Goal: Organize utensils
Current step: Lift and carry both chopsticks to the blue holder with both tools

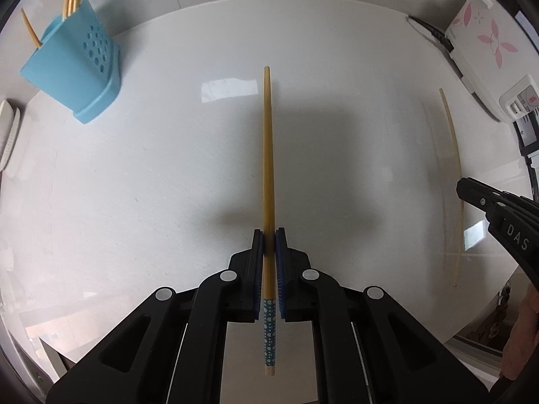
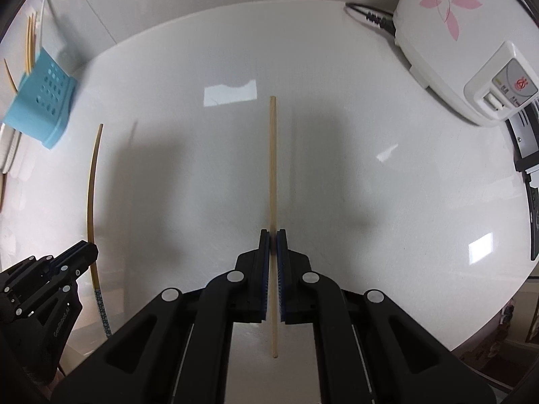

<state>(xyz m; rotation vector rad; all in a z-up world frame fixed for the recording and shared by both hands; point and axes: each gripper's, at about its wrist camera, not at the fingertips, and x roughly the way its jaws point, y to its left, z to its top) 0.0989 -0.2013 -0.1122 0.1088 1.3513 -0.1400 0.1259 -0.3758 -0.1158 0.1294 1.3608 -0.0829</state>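
Left hand-held gripper (image 1: 268, 235) clamped on patterned-end chopstick (image 1: 267, 155), held above the round white worktop (image 1: 151, 168). Right hand-held gripper (image 2: 273, 235) clamped on plain chopstick (image 2: 273, 168). Open surface ahead of both. Blue utensil holder (image 1: 72, 67) at 10 o'clock, near the worktop edge; rice cooker (image 2: 448, 33) at 2 o'clock.

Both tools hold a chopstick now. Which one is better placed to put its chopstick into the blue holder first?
Probably left. The left tool, gripping the blue-dotted wooden chopstick, is on the same side as the perforated blue plastic holder. The right tool, with the plain pale chopstick, is farther away.
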